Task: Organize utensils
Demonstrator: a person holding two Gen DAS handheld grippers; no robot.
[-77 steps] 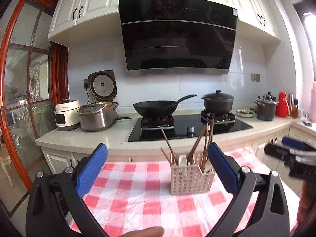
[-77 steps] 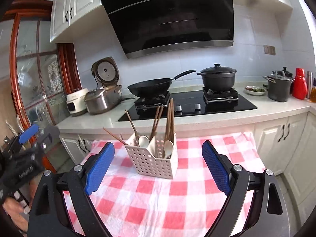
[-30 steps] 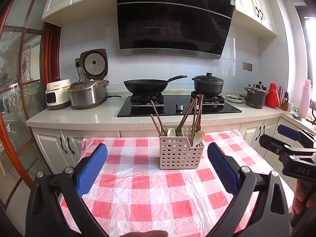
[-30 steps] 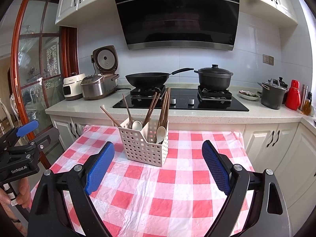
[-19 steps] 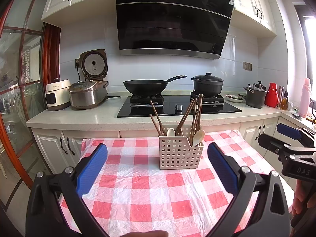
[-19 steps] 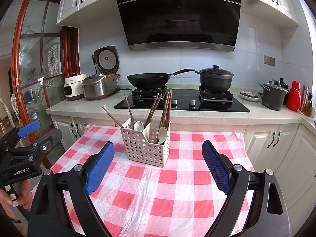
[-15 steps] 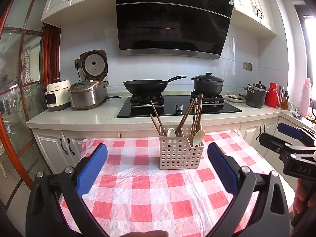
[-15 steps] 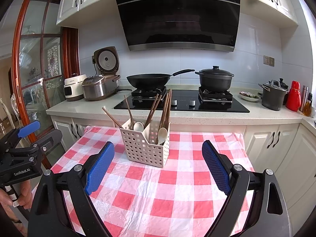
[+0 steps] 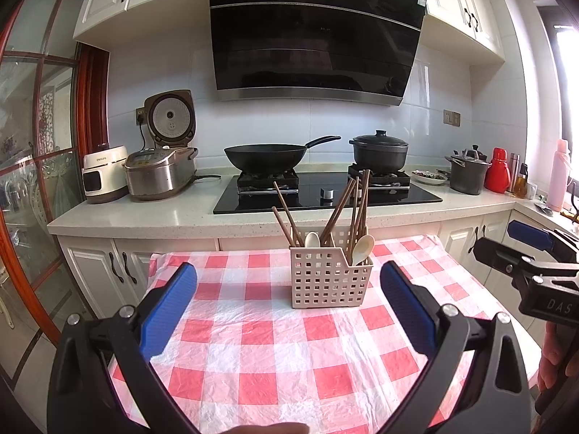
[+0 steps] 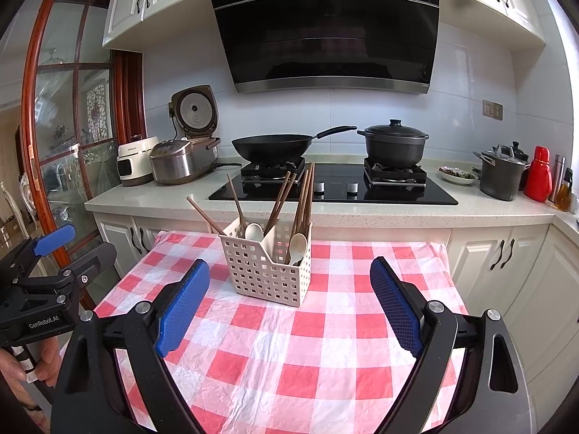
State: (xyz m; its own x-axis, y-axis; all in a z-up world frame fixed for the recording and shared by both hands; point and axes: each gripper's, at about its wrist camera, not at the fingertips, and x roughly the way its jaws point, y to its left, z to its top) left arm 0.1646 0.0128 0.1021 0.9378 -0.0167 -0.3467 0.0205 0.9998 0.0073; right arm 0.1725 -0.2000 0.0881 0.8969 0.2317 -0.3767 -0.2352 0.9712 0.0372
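Note:
A beige perforated utensil holder (image 9: 327, 277) stands on the red-and-white checked tablecloth (image 9: 260, 340); it also shows in the right wrist view (image 10: 269, 268). It holds several brown chopsticks (image 9: 353, 209) and two white spoons (image 9: 363, 248). My left gripper (image 9: 287, 291) is open and empty, held back from the holder. My right gripper (image 10: 289, 285) is open and empty, also short of the holder. Each gripper shows at the other view's edge.
Behind the table runs a counter (image 9: 144, 213) with a black hob, a wok (image 9: 266, 157), a lidded pot (image 9: 380, 150), rice cookers (image 9: 161, 173) on the left and a pot and red flask (image 9: 497, 170) on the right. A glass door (image 10: 61, 126) stands left.
Both grippers rose and levelled over the last seconds, so the holder now sits lower and nearer the centre. In the last half second almost nothing has moved.

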